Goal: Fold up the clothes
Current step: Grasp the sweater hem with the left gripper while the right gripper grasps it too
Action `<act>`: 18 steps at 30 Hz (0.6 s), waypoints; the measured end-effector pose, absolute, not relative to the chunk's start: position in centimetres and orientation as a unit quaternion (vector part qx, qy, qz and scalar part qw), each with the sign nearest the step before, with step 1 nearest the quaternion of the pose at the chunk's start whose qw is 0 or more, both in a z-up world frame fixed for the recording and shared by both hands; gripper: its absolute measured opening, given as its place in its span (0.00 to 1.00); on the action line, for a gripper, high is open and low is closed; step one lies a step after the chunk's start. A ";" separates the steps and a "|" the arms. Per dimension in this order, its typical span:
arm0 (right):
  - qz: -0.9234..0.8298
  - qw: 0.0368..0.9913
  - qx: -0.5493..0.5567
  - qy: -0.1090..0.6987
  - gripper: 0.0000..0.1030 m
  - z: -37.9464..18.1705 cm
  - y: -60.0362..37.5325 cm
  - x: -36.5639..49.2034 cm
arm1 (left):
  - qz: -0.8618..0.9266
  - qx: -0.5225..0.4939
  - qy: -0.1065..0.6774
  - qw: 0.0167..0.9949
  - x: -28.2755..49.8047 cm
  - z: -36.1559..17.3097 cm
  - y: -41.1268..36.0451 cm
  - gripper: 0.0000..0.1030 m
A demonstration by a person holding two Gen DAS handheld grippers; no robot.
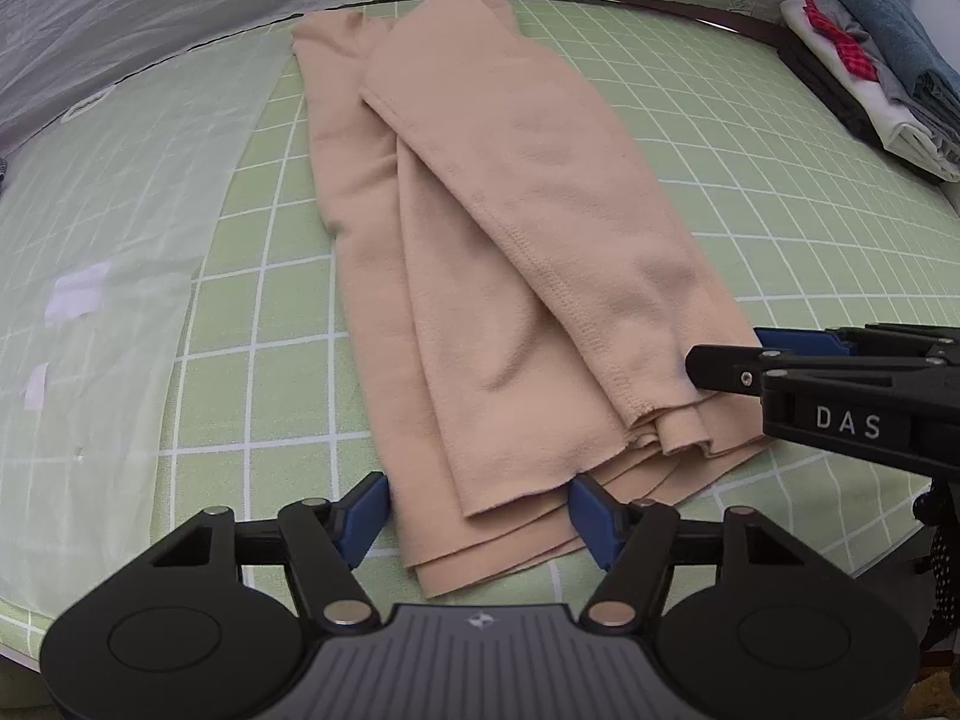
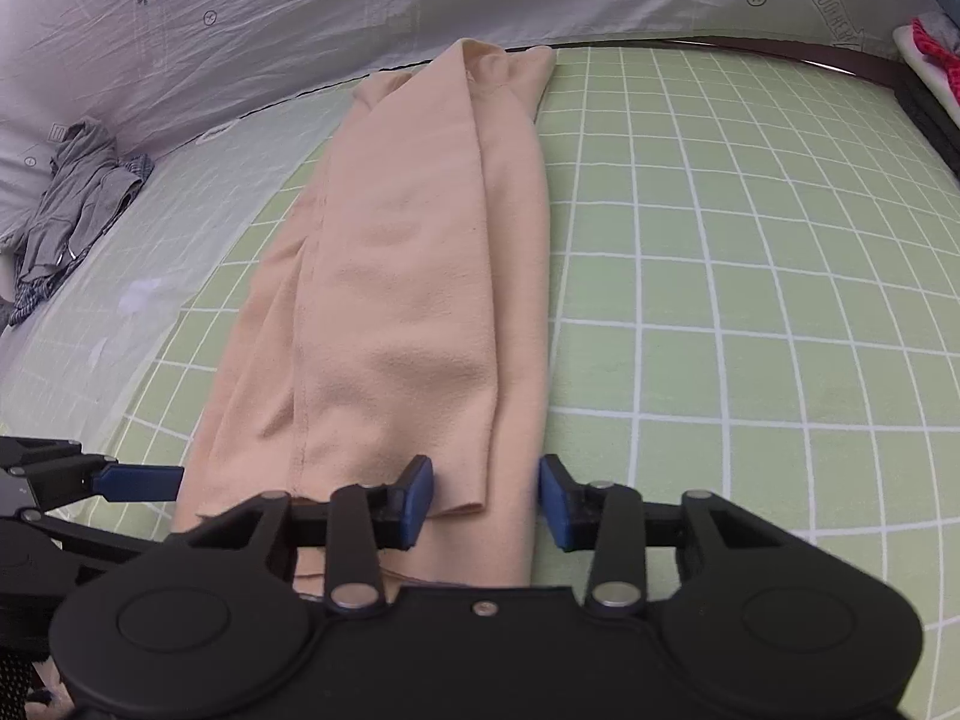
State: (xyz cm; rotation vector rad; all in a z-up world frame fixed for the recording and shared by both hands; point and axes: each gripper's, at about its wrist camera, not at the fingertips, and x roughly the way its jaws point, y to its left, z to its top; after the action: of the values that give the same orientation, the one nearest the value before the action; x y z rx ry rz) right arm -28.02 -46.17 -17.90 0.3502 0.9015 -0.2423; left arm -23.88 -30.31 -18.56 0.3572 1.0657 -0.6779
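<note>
A beige garment (image 1: pixel 480 228) lies folded into a long narrow strip on the green checked mat (image 1: pixel 750 180), running from the near edge to the far edge. My left gripper (image 1: pixel 477 510) stands open at the strip's near left corner, its blue pads either side of the hem. My right gripper (image 2: pixel 485 495) is open too, straddling the near right corner of the same garment (image 2: pixel 408 276). In the left wrist view the right gripper (image 1: pixel 756 354) comes in from the right at the hem. The left gripper's blue pad (image 2: pixel 144 483) shows at the left in the right wrist view.
A stack of folded clothes (image 1: pixel 882 66) sits at the far right of the mat. A crumpled grey garment (image 2: pixel 78 204) lies at the far left on a translucent sheet (image 1: pixel 90 276). A white patterned cloth (image 2: pixel 300 18) hangs behind the mat (image 2: pixel 750 240).
</note>
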 end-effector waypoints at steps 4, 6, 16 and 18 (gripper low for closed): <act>-0.104 0.881 0.161 0.433 0.14 -17.8 -45.7 -27.9 | -0.328 0.162 0.491 0.791 -24.6 -18.3 -30.4 0.27; -0.101 0.881 0.155 0.434 0.12 -17.7 -45.5 -28.1 | -0.331 0.153 0.494 0.789 -24.7 -18.3 -30.1 0.20; -0.069 0.880 0.171 0.437 0.09 -15.6 -44.7 -31.3 | -0.345 0.113 0.500 0.786 -26.0 -16.4 -27.3 0.12; -0.065 0.885 0.177 0.425 0.08 -14.6 -44.8 -31.7 | -0.348 0.108 0.488 0.793 -25.9 -15.4 -27.1 0.12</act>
State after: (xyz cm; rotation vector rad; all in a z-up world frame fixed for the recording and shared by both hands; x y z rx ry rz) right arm -31.66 -44.82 -14.61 0.3685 0.8837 -0.1344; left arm -25.91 -27.08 -15.39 0.2327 1.0494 -0.7485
